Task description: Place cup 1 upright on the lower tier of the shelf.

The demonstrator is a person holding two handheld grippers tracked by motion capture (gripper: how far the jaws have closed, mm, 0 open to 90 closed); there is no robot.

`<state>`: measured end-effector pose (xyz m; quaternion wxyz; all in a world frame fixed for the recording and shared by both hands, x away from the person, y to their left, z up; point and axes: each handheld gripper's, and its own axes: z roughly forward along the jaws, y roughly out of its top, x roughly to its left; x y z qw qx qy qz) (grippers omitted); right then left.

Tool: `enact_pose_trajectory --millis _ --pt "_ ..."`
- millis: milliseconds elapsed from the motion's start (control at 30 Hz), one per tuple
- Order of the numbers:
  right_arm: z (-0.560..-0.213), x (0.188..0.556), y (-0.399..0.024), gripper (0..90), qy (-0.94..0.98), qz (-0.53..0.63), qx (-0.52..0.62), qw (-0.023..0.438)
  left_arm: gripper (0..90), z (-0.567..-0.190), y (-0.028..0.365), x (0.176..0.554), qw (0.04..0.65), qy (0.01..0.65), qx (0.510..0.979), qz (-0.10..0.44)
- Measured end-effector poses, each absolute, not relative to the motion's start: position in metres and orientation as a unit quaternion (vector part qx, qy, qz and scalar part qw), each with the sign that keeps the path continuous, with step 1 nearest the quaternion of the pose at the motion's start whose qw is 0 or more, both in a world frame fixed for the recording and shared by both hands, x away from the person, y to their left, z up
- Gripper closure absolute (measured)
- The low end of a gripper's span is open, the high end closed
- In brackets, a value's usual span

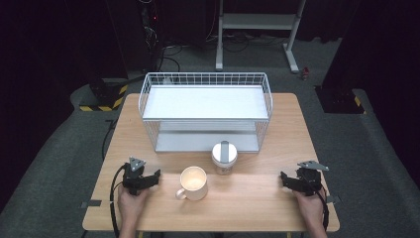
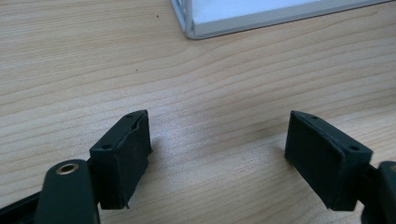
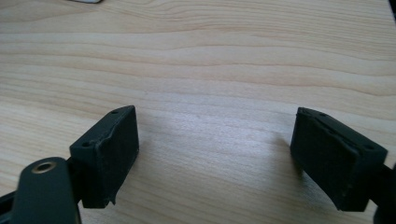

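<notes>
The left gripper (image 1: 147,177) rests just left of the cream ceramic mug (image 1: 192,183), its jaws wide and empty over the pale wooden table (image 1: 247,203). Behind and to the right of the mug stands a clear glass jar with a grey lid (image 1: 224,157) (nearest the white wire rack (image 1: 206,112)). Well right of the mug, the right gripper (image 1: 292,180) gapes wide too, holding nothing.

From above my side of the wooden table (image 1: 257,198), the high view looks forward and down, taking in the whole top, the white wire rack (image 1: 205,111) at its far side and the dark floor beyond. My two gripper views ride low and close, each looking along its own black jaws at bare wood grain. The left gripper view shares the rack's white base corner (image 2: 205,28) with the high view.
</notes>
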<state>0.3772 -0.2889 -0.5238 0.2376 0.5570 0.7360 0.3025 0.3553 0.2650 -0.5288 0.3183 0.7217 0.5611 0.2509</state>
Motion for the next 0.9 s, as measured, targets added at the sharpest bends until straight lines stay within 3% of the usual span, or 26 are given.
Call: enact_pose_trajectory --millis 133,900 --pt "-0.523 0.374 -0.279 17.0 0.746 0.309 0.531 0.258 22.7 -0.529 0.265 0.355 0.318 0.561 0.721 0.252" --pt "-0.515 0.356 -0.246 17.9 0.768 0.373 0.472 0.221 22.7 -0.529 0.265 0.355 0.318 0.561 0.721 0.252"
